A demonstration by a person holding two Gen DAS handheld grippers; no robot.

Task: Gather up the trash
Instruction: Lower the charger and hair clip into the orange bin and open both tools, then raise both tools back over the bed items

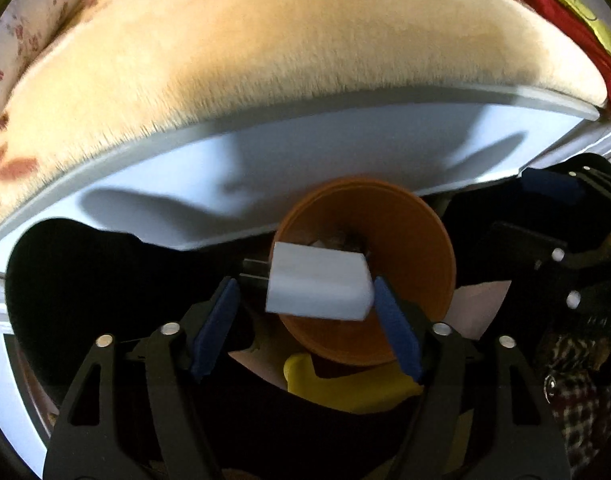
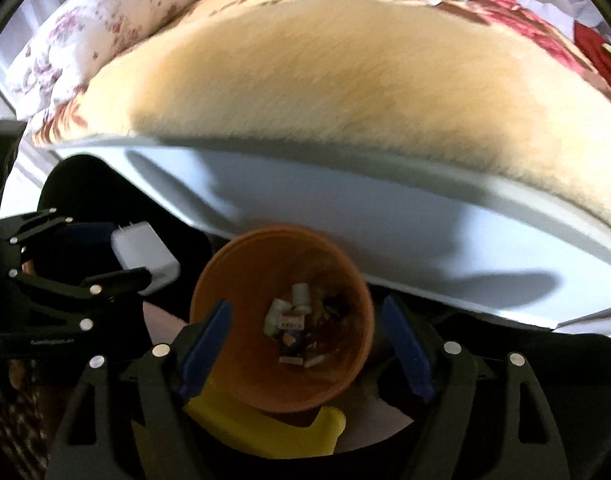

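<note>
the left tool (image 1: pixel 305 312) stands wide around a white charger (image 1: pixel 319 286) above the orange bin (image 1: pixel 409 248), only one pad touching it. the right tool (image 2: pixel 305 344) is wide and empty over the bin (image 2: pixel 345 272), scraps (image 2: pixel 295 326) at its bottom.

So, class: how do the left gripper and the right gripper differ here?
The left gripper has a white charger between its fingers; the right gripper has nothing between its own. The right gripper is centred over the orange bin; the left gripper stands off to one side. Both are open and point downward.
</note>
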